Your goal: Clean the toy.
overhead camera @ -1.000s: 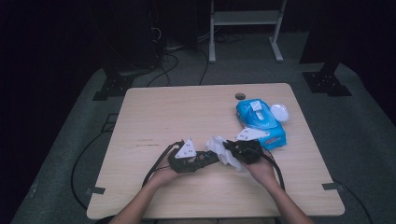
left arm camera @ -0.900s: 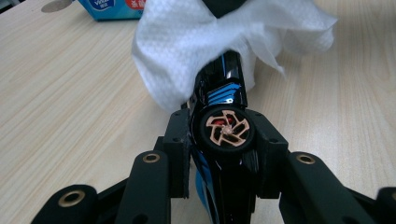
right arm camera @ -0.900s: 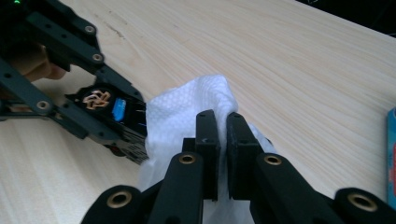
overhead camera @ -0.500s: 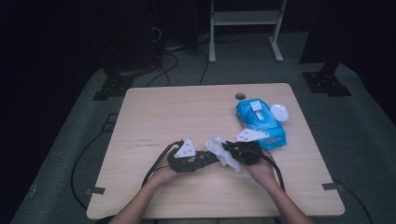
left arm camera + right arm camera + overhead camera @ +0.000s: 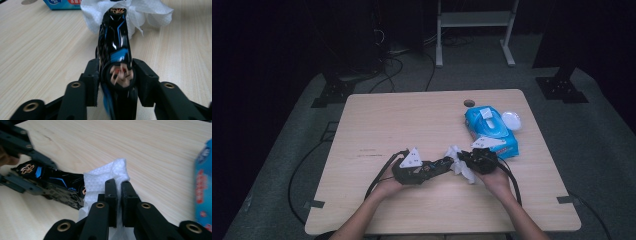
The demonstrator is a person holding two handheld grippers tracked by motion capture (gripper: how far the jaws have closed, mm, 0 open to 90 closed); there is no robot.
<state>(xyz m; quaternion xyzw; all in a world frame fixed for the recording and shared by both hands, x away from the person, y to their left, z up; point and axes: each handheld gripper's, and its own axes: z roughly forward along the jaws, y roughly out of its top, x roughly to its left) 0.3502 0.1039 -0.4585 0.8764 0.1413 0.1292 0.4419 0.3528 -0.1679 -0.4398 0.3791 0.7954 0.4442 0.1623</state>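
- A dim lab or recording studio.
- Black cables (image 5: 387,65) trail across grey carpet (image 5: 592,145).
- Equipment stand bases (image 5: 561,89) flank one bare wooden table (image 5: 412,115).

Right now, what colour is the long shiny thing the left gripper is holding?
The tube is glossy black with blue streaks and a small orange emblem, best seen in the left gripper view.

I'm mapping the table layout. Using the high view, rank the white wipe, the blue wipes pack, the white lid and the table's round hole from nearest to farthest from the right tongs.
1. White wipe: pinched in the right tongs.
2. Blue wipes pack: just beyond them, toward the table's right.
3. White lid: beside the pack's far right corner.
4. Round hole: near the far edge; close to the lid's rank, hard to call.
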